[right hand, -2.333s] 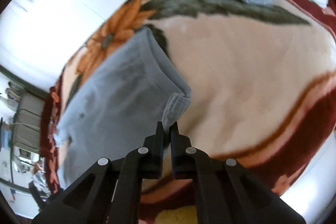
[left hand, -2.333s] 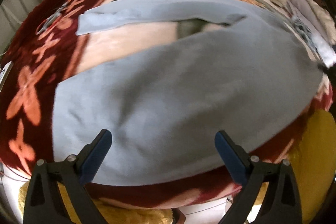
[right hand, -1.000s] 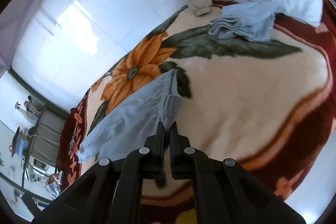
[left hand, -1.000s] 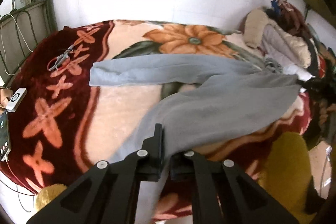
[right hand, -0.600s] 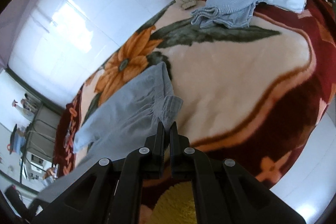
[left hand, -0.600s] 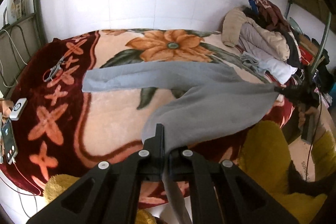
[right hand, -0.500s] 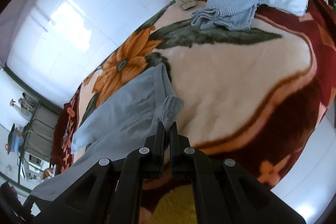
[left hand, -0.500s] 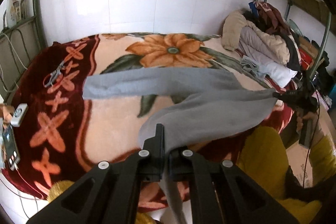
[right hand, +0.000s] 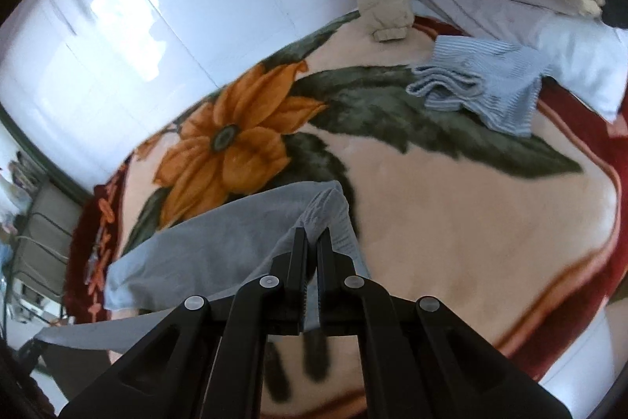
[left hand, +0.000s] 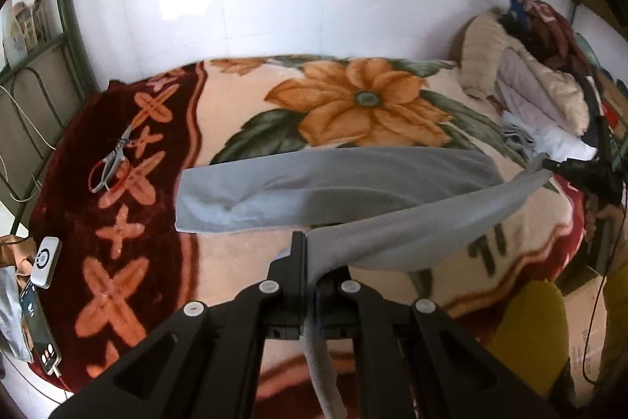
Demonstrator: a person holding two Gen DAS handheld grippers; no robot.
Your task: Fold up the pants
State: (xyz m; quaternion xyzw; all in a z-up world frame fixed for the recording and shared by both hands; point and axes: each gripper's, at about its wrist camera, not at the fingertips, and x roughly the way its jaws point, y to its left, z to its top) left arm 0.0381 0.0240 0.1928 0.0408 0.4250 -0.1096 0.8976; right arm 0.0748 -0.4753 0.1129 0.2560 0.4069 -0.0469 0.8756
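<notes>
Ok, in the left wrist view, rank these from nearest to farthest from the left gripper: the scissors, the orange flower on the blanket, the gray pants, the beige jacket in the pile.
1. gray pants: clamped in the left gripper, leg lifted off the bed.
2. scissors: left, on the dark red border.
3. orange flower: straight ahead, past the pants.
4. beige jacket: far right, by the wall.

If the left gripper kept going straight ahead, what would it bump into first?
Probably the gray pants themselves: the left gripper is shut on one leg, and the other leg lies flat on the flowered blanket just ahead. Depth is hard to judge.
</notes>
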